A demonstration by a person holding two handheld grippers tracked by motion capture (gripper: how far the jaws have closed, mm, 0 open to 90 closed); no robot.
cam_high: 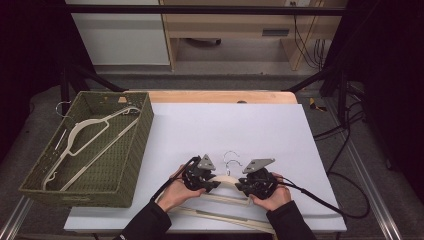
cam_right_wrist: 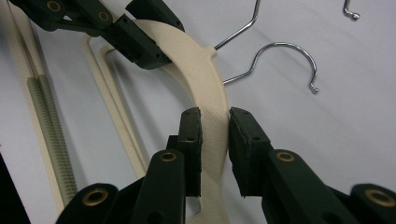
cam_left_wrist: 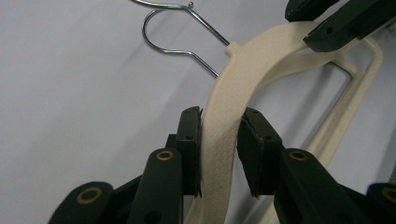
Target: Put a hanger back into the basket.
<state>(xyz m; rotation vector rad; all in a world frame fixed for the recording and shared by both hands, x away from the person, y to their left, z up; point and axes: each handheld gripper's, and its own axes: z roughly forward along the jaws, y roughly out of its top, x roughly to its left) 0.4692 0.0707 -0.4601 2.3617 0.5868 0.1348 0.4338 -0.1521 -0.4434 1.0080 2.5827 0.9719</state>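
The basket (cam_high: pixel 131 150) at the tabletop's (cam_high: pixel 210 125) left holds one cream hanger (lying slantwise, hook at the far corner). Near the front edge, the left gripper (cam_left_wrist: pixel 219 140) pinches the left shoulder of the top hanger (cam_left_wrist: pixel 261 65), its fingers (cam_left_wrist: pixel 190 140) tight on the plastic; the right gripper (cam_right_wrist: pixel 215 140) pinches the right shoulder. Lift both ends level so the hook clears the hanger beneath.
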